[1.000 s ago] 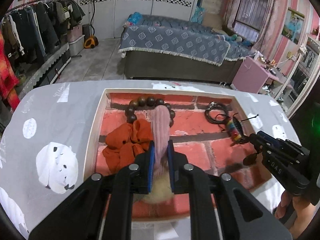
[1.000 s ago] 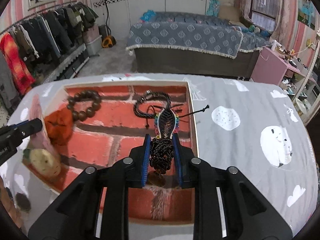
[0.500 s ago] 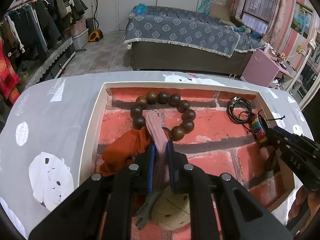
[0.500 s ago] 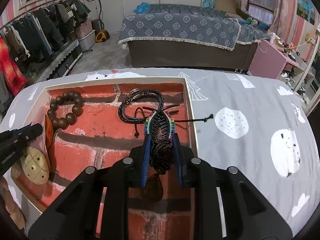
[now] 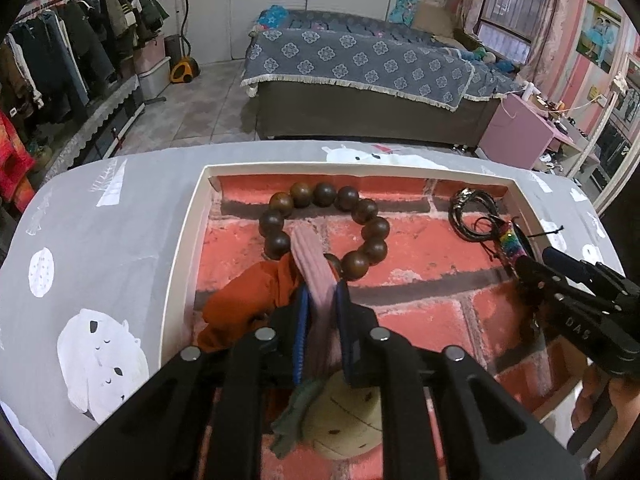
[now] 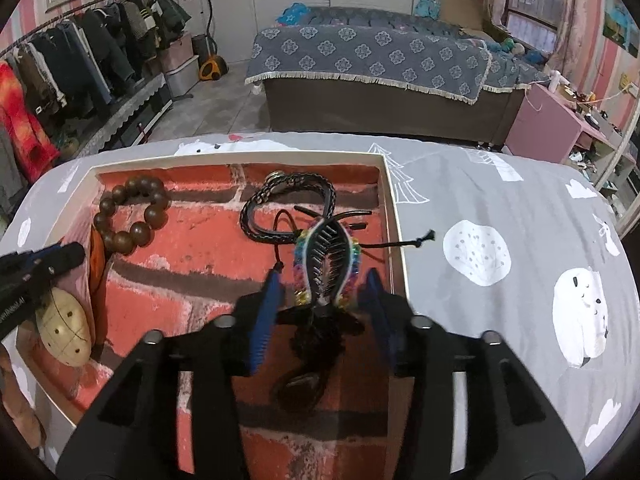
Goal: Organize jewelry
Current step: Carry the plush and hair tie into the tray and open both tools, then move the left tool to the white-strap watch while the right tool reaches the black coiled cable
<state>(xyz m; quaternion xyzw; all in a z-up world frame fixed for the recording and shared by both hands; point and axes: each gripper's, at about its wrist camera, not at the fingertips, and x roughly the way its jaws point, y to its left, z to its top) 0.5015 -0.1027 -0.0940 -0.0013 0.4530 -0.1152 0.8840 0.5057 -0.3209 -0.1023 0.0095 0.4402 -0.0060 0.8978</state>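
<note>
A white-rimmed tray [image 5: 184,240] lined with a brick pattern lies on the table. My left gripper [image 5: 322,292] is low in its left half. Its jaws are opening, but the pads still press a pink ribbed hair band [image 5: 310,252] that bears a beige ball [image 5: 344,420]. Beside it lie an orange scrunchie [image 5: 244,300] and a wooden bead bracelet [image 5: 324,220]. By the tray's right wall [image 6: 394,216], my right gripper [image 6: 324,280] is opening. A rainbow hair clip [image 6: 326,256] with a black beaded tail lies between its pads, apart from both. A black braided cord [image 6: 288,196] lies just beyond.
A grey cloth [image 6: 500,200] printed with white bears covers the table around the tray. A person's hand [image 5: 600,400] holds the right gripper at the tray's near right corner. Beyond the table stand a bed [image 5: 360,80], a clothes rack [image 5: 60,60] and a pink cabinet [image 5: 520,136].
Both grippers moved forward and lower into the tray. The right jaws spread apart and let go of the rainbow clip, which now rests on the tray floor. The left still grips the pink band.
</note>
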